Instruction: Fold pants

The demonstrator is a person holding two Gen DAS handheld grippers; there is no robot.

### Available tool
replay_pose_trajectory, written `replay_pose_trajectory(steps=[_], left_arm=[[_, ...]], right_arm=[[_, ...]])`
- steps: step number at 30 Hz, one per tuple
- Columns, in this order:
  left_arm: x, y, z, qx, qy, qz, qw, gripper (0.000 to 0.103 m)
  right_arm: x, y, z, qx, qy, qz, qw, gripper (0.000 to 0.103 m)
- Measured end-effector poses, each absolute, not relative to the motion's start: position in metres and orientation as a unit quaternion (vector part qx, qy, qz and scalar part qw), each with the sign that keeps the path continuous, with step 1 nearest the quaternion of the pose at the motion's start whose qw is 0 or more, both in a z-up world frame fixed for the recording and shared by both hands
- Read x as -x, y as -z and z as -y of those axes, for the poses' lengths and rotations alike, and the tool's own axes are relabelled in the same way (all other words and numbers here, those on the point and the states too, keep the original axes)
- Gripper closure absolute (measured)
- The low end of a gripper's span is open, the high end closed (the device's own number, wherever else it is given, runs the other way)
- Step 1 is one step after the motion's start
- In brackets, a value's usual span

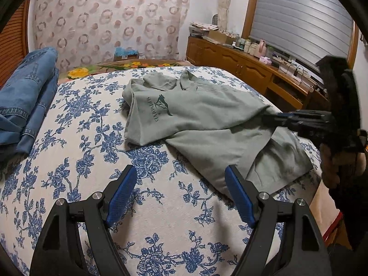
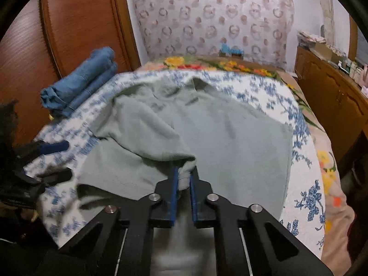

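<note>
A grey-green garment point(image 1: 207, 124), printed with a dark green animal logo and lettering, is spread across a bed covered by a white bedspread with blue flowers point(image 1: 69, 161); from these views it cannot be told whether it is a pair of pants, since a collar-like opening is seen at its far end. The garment is partly doubled over, one flap being laid across the rest.

The right claw point(image 2: 184, 184) is seen closed tightly on a bunched fold of the grey-green cloth, the fabric being pinched between its blue pads point(image 2: 174, 193); the fold is lifted slightly off the layer beneath. In the left wrist view the same claw is seen reaching in from the right edge, blurred, its tips set at the garment's right side, with the hand point(image 1: 331, 161) that holds it dimly seen behind.

The left claw point(image 1: 181, 195) is held wide, with nothing between its blue pads point(image 1: 122, 195); it hangs over bare bedspread just beside the near edge of the garment, the right pad being seen close against the cloth's lower corner; whether contact is made cannot be told.

A pile of folded blue denim point(image 1: 25, 101) is laid at the far left of the bed, well apart from the garment. A wooden sideboard point(image 1: 241, 69) crowded with small items is seen along the right wall, beneath a window with a lowered shutter point(image 1: 299, 16); a patterned curtain point(image 1: 110, 18) is hung behind the bed.
</note>
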State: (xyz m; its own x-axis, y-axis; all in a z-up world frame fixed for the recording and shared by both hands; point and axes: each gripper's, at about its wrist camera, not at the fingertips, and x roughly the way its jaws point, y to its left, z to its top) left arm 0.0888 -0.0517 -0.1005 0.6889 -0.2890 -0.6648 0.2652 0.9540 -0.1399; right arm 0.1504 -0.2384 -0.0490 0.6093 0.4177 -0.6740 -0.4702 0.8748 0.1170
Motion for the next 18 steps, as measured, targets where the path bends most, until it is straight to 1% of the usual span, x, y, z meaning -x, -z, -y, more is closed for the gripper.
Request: replay_pose_trajectory(steps=[8,15,18], left_arm=[[-0.085,0.097,0.054,0.018,0.154,-0.355,0.922,0.024],[-0.082,0.095,0.061,0.014,0.163,-0.353,0.921,0.024],[-0.084,0.095,0.062,0.031,0.180,-0.360,0.915,0.024]], right_arm=[[-0.095,0.013,0.257,0.028,-0.240,-0.288,0.927,0.098],[-0.062,0.016,0.280,0.023,-0.222,-0.297,0.928,0.098],[-0.054,0.019,0.288,0.021,-0.207,-0.307,0.929,0.098]])
